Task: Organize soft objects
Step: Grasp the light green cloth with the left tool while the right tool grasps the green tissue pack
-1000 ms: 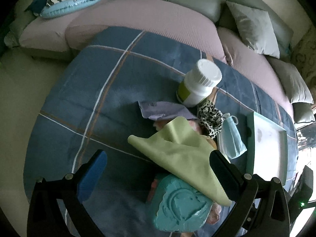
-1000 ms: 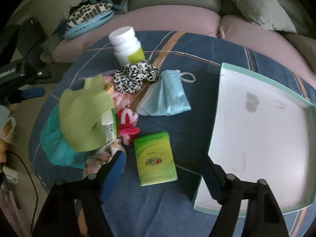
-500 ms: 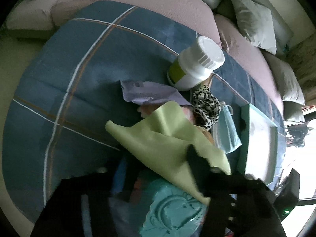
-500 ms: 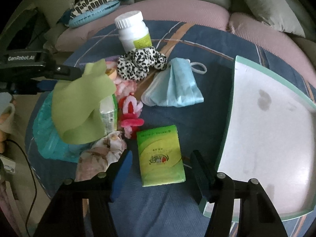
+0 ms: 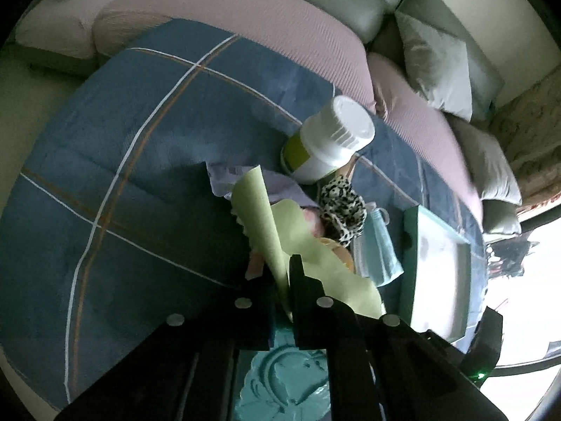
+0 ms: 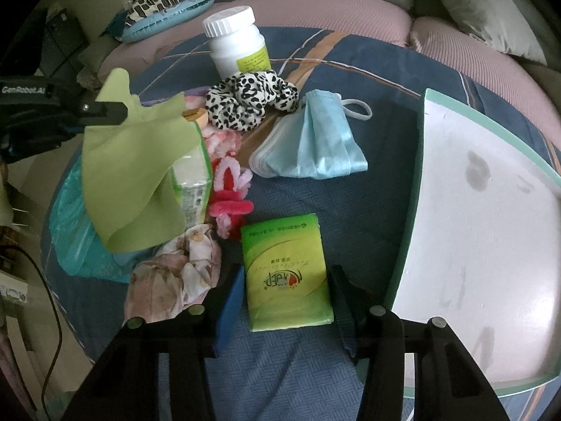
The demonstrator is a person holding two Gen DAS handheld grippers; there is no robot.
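Observation:
My left gripper [image 5: 283, 273] is shut on a light green cloth [image 5: 266, 224] and holds it up off the pile; the cloth [image 6: 133, 161] and the gripper [image 6: 119, 112] also show in the right wrist view. My right gripper [image 6: 285, 291] is open, its fingers on either side of a green tissue pack [image 6: 285, 273] without gripping it. A leopard scrunchie [image 6: 250, 100], a blue face mask [image 6: 315, 144], pink fluffy items [image 6: 229, 189], a floral cloth [image 6: 178, 273] and a teal bag [image 6: 77, 231] lie on the blue blanket.
A white tray with a teal rim [image 6: 420, 175] lies to the right. A white pill bottle [image 6: 238, 45] stands at the back. A carton [image 6: 194, 182] stands under the green cloth. Sofa cushions [image 5: 245, 28] lie behind.
My left gripper closed on the green cloth and lifted it. My right gripper moved forward and narrowed, so the tissue pack now lies between its fingers.

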